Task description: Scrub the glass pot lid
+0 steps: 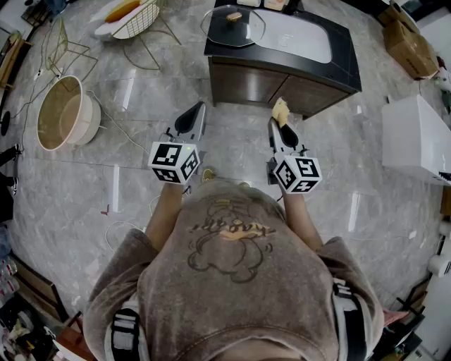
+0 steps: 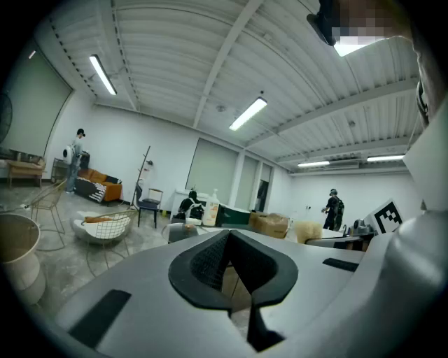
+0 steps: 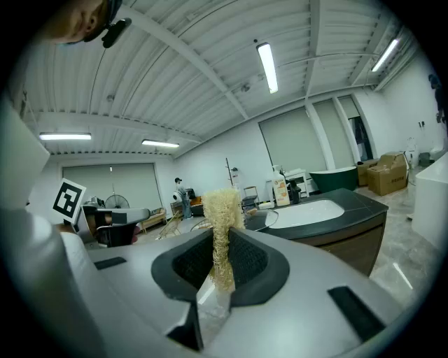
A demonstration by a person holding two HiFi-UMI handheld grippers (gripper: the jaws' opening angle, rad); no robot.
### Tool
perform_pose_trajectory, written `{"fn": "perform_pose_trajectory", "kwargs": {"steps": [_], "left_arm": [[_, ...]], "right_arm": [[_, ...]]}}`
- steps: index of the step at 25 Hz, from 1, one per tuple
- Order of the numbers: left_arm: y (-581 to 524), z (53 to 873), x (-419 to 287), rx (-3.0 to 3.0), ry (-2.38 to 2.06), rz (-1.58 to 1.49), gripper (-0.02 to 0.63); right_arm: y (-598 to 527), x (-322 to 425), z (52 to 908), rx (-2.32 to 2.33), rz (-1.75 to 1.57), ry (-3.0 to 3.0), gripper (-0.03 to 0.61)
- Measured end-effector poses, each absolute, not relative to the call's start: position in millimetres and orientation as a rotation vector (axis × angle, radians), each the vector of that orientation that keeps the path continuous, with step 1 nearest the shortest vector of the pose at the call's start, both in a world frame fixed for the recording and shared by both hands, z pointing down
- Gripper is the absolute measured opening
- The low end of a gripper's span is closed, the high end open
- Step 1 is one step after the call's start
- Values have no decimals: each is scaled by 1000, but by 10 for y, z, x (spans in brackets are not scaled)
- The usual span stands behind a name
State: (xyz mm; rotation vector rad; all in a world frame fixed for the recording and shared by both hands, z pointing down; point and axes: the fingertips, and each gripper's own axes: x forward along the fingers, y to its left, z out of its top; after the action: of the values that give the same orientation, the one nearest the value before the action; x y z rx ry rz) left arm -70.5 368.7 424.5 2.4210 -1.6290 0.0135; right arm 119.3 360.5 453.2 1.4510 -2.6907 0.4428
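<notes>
The glass pot lid (image 1: 232, 25) lies flat on the dark counter (image 1: 282, 60), to the left of the white sink basin (image 1: 301, 37); the right gripper view shows the lid (image 3: 260, 219) low ahead. My right gripper (image 1: 277, 125) is held in front of the cabinet, shut on a pale yellow loofah scrubber (image 1: 280, 110), which stands up between the jaws (image 3: 221, 217). My left gripper (image 1: 193, 114) is beside it at the same height, shut with nothing in it (image 2: 229, 236). Both are well short of the counter.
A wire chair with an orange cushion (image 1: 135, 17) and a round beige tub (image 1: 62, 113) stand to the left. A white cabinet (image 1: 416, 137) and cardboard boxes (image 1: 409, 39) are to the right. A soap bottle (image 3: 282, 189) stands beyond the sink. People stand far off in the room.
</notes>
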Motion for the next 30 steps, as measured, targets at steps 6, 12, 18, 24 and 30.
{"fn": "perform_pose_trajectory", "kwargs": {"steps": [6, 12, 18, 24, 30], "left_arm": [[3581, 4264, -943, 2447, -1598, 23, 18], [3408, 4353, -1160, 2477, -1567, 26, 17], [3129, 4375, -1247, 2480, -1557, 21, 17], [2687, 4417, -1330, 2469, -1566, 7, 17], [2000, 4424, -1366, 2442, -1587, -5, 18]], "right_arm": [[3518, 936, 4501, 1497, 457, -2704, 48], [3415, 831, 4570, 1559, 426, -2676, 49], [3172, 777, 4614, 1598, 452, -2653, 49], [2683, 654, 4639, 1574, 447, -2668, 49], [1960, 585, 4583, 1529, 434, -2702, 49]]}}
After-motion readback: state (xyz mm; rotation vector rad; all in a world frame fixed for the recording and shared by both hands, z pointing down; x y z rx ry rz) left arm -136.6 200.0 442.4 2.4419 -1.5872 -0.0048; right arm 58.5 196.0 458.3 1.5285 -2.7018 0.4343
